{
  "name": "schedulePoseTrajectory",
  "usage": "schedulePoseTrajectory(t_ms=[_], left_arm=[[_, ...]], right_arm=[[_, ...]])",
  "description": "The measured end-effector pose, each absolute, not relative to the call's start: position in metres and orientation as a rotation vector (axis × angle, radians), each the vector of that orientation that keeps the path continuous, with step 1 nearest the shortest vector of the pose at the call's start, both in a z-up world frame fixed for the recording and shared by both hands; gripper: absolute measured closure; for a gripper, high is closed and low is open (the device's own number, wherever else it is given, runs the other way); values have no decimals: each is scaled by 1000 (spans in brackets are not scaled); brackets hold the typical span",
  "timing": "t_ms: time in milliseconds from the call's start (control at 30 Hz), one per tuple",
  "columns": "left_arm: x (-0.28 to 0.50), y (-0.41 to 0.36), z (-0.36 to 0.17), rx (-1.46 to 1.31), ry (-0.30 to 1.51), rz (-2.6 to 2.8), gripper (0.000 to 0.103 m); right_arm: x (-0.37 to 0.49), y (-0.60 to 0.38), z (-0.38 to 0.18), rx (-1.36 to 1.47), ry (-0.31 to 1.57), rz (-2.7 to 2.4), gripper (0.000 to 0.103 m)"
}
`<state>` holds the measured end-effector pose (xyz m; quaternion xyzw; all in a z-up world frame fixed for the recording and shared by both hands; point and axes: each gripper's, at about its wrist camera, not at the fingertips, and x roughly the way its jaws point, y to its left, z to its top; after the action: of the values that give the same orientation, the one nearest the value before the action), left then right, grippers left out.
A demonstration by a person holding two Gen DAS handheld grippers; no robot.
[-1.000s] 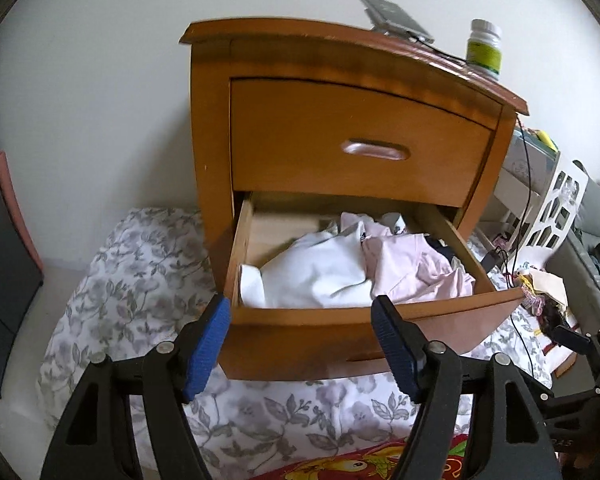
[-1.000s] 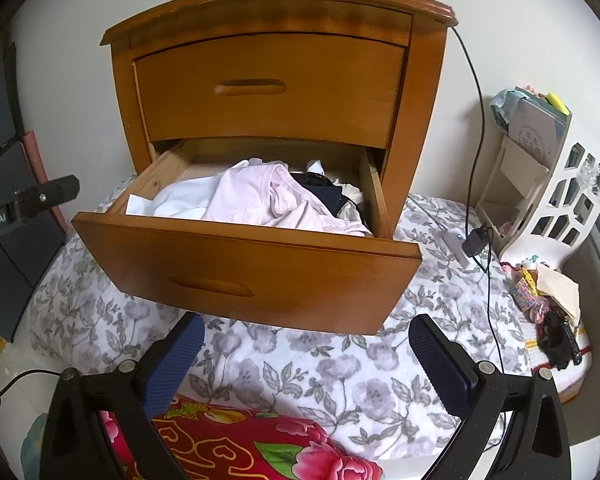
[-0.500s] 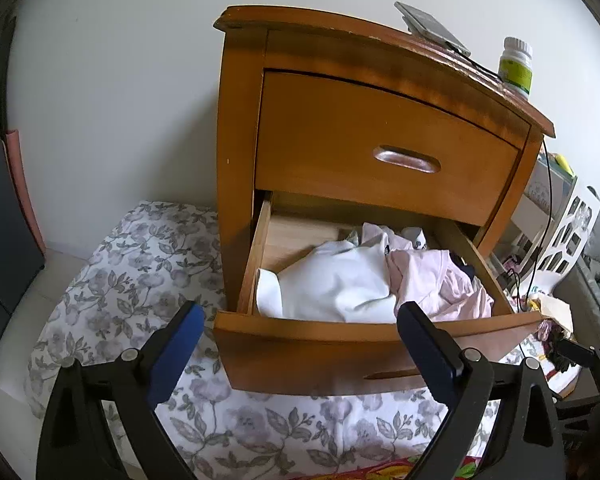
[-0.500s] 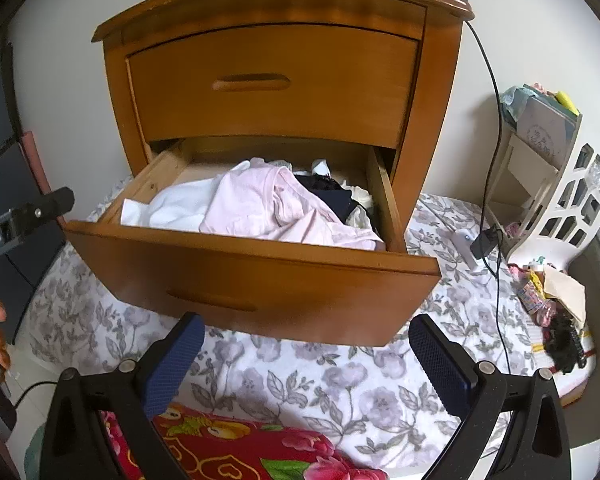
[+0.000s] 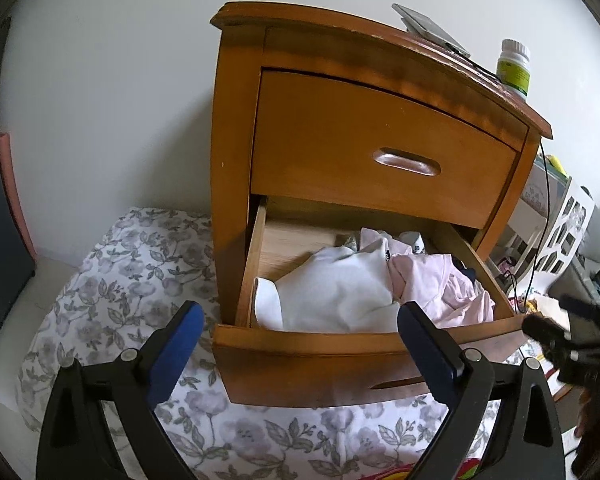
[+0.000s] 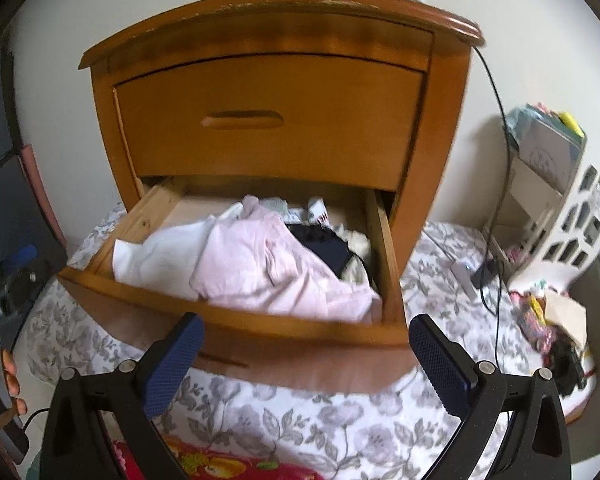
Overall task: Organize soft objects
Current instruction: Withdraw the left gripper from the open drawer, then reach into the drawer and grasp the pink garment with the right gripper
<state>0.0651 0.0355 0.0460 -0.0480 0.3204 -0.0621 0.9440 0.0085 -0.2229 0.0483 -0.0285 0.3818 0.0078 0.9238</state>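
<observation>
A wooden nightstand (image 5: 236,152) (image 6: 444,152) has its lower drawer (image 5: 320,364) (image 6: 268,344) pulled open. In it lie a white garment (image 5: 340,292) (image 6: 160,252), a pink garment (image 5: 440,284) (image 6: 268,272) and a dark garment (image 6: 324,248). My left gripper (image 5: 298,340) is open and empty just in front of the drawer's front edge. My right gripper (image 6: 306,354) is open and empty in front of the drawer, near the pink garment's side.
A floral quilt (image 5: 132,272) (image 6: 340,424) covers the floor around the nightstand. A phone (image 5: 430,28) and a pill bottle (image 5: 514,68) stand on top. A white rack (image 6: 560,220) with clutter and cables is at the right. A red patterned cloth (image 6: 228,464) lies below.
The left gripper opened wider, then moved left and closer to the drawer. The right gripper rose and moved closer, so more of the drawer's inside shows. The clothes have not moved.
</observation>
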Motion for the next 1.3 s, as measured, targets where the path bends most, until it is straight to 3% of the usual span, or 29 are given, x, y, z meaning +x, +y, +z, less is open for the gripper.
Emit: schedulePoseTrajectory(t_ms=[233, 700, 1300], left_arm=[[65, 37, 54, -56, 621, -118, 5], [81, 40, 42, -31, 688, -117, 5], [89, 51, 30, -45, 728, -119, 5]], right_arm=[[43, -212, 59, -98, 785, 82, 0], [115, -176, 31, -138, 977, 113, 0], [154, -165, -2, -155, 1125, 69, 14]])
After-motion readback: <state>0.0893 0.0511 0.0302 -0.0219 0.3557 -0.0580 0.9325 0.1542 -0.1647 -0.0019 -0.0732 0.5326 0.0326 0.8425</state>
